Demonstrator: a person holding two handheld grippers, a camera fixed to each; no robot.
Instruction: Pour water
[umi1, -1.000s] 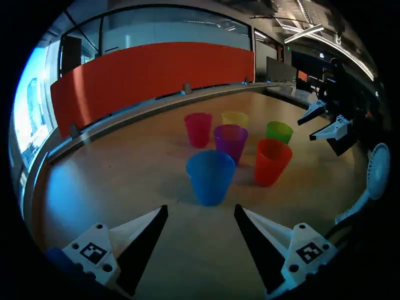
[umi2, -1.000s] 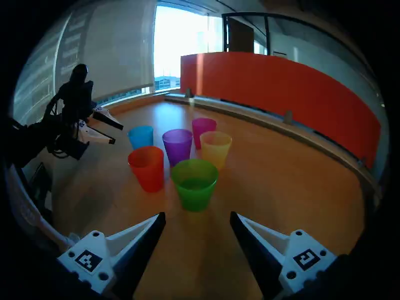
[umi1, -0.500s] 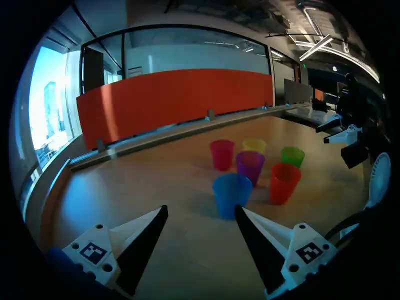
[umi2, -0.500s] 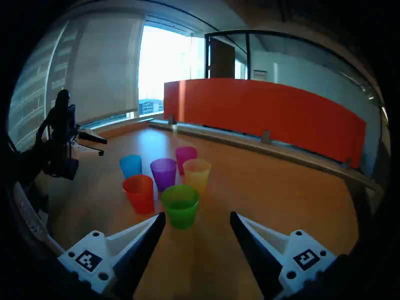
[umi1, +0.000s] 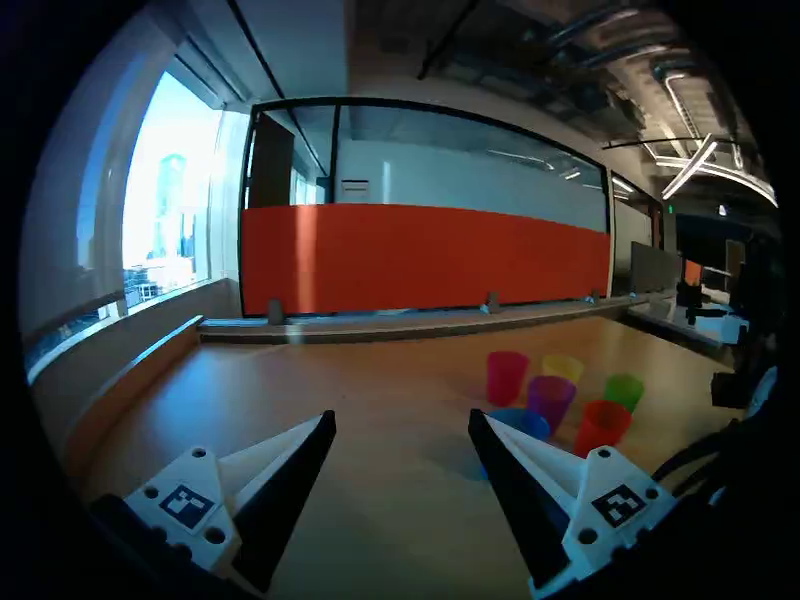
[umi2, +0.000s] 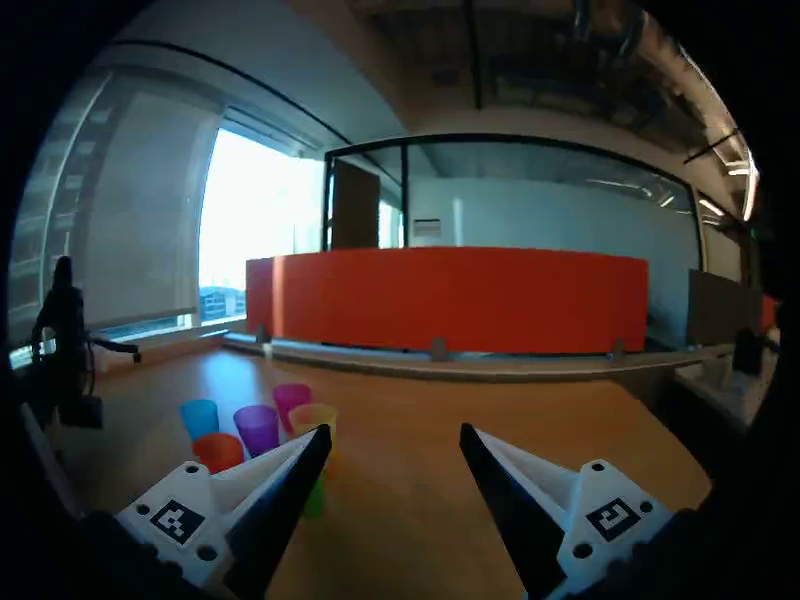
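Observation:
Several coloured plastic cups stand clustered upright on the wooden table (umi1: 380, 390). In the left gripper view the pink cup (umi1: 507, 376), yellow cup (umi1: 563, 368), purple cup (umi1: 551, 400), green cup (umi1: 623, 390) and orange cup (umi1: 603, 425) sit low right. The blue cup (umi1: 522, 422) is partly behind my left gripper's (umi1: 400, 420) right finger. That gripper is open and empty. In the right gripper view the blue cup (umi2: 200, 418), purple cup (umi2: 258, 428), pink cup (umi2: 291, 398), yellow cup (umi2: 312, 416) and orange cup (umi2: 217, 450) sit low left of my open, empty right gripper (umi2: 393, 430).
An orange partition (umi1: 420, 255) with a metal rail runs along the table's far edge. Bright windows (umi2: 255, 240) lie to the left. A dark figure holding the other gripper (umi2: 110, 347) stands at the far left of the right gripper view. Bare tabletop stretches ahead of both grippers.
Both grippers have drawn back from the cups and tilted upward. The cups now look smaller and lower, off to the side, some slipping behind a finger. Both stay open.

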